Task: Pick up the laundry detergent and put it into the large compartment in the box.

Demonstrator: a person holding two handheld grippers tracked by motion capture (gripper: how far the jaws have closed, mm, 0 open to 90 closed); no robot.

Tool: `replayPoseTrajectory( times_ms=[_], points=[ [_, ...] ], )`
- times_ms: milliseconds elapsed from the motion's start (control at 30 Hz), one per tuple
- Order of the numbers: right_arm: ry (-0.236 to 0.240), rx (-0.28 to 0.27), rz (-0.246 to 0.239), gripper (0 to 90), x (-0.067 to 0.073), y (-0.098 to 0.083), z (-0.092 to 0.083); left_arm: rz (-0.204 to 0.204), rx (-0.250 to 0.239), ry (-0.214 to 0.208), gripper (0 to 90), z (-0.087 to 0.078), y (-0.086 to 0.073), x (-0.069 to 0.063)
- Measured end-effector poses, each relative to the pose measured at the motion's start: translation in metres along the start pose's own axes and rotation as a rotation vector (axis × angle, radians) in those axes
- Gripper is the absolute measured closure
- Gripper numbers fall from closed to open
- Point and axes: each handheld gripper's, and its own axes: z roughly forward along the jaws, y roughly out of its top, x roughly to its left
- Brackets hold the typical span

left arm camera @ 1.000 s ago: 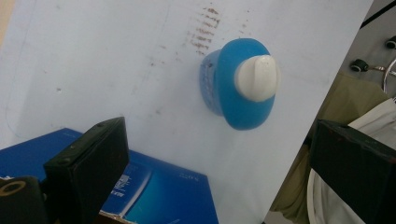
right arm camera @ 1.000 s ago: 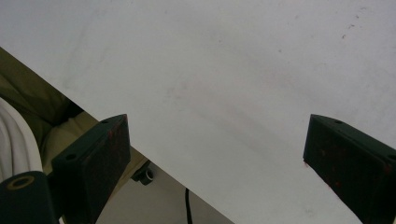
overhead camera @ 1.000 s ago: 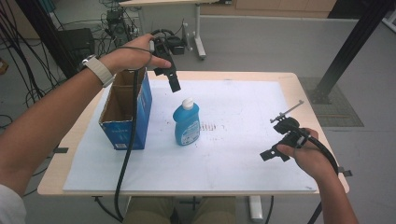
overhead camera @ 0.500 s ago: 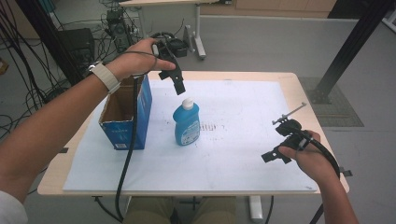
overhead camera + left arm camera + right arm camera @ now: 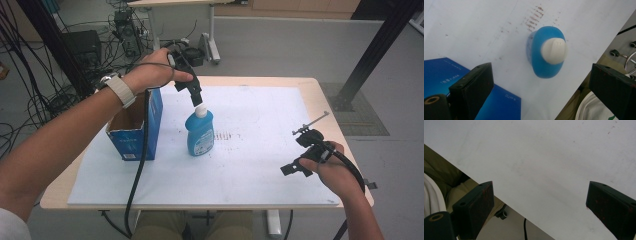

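A blue bottle (image 5: 200, 134) with a white cap (image 5: 201, 111) stands upright on the white sheet (image 5: 250, 165), right of an open blue cardboard box (image 5: 134, 131). My left gripper (image 5: 196, 100) hangs just above the cap, pointing down, jaws open. In the left gripper view the bottle (image 5: 541, 65) and its cap (image 5: 554, 50) lie below and between the wide-apart jaws of the left gripper (image 5: 541, 86), untouched. My right gripper (image 5: 294, 169) rests low over the sheet's front right part, open with nothing in it; the right gripper (image 5: 539, 205) looks down on bare sheet at the table's front edge.
The blue box (image 5: 499, 105) sits close beside the bottle on the left jaw's side. A small metal clamp (image 5: 311, 125) sticks up at the table's right edge. Cables trail from both grippers; the left one (image 5: 137, 170) hangs over the box's front.
My left gripper has come down and a little to the right, from above the box's far corner to just over the bottle cap. The right hand has barely shifted.
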Motion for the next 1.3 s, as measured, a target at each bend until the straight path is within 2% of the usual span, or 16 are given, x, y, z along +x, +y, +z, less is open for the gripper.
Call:
replayPoseTrajectory(
  times_ms=[133,267,333,367,400,567,600,933,1067,1300],
  points=[
    [0.002,-0.004,-0.001,8.0,0.000,-0.001,0.001,-0.022,-0.012,-0.010,7.0,0.005,-0.001,0.000],
    [0.003,-0.004,0.001,8.0,0.000,-0.001,0.001,-0.008,-0.007,-0.028,9.5,0.009,0.001,-0.001],
    [0.004,-0.007,0.001,8.0,-0.001,-0.002,0.001,0.003,0.003,-0.035,9.8,0.010,0.004,-0.002],
    [0.004,-0.007,0.001,8.0,-0.001,-0.002,0.001,-0.001,0.008,-0.036,9.8,0.011,0.005,-0.002],
    [0.005,-0.007,0.000,8.0,-0.001,-0.003,0.002,-0.007,0.039,-0.028,9.8,0.013,0.011,-0.003],
    [0.007,-0.008,0.002,8.0,-0.002,-0.004,0.002,-0.021,0.064,-0.035,9.8,0.018,0.017,-0.002],
    [0.007,-0.008,0.002,8.0,-0.002,-0.004,0.002,-0.029,0.057,-0.036,9.8,0.019,0.016,-0.001],
    [0.013,-0.006,0.014,8.2,-0.004,-0.008,0.005,-0.021,0.050,-0.055,9.8,0.026,0.019,-0.002],
    [0.015,-0.005,0.014,8.2,-0.004,-0.008,0.006,-0.021,0.062,-0.057,9.8,0.031,0.022,-0.003],
    [0.018,-0.004,0.013,8.3,-0.004,-0.008,0.007,-0.021,0.064,-0.034,9.7,0.039,0.023,-0.007]
  ],
)
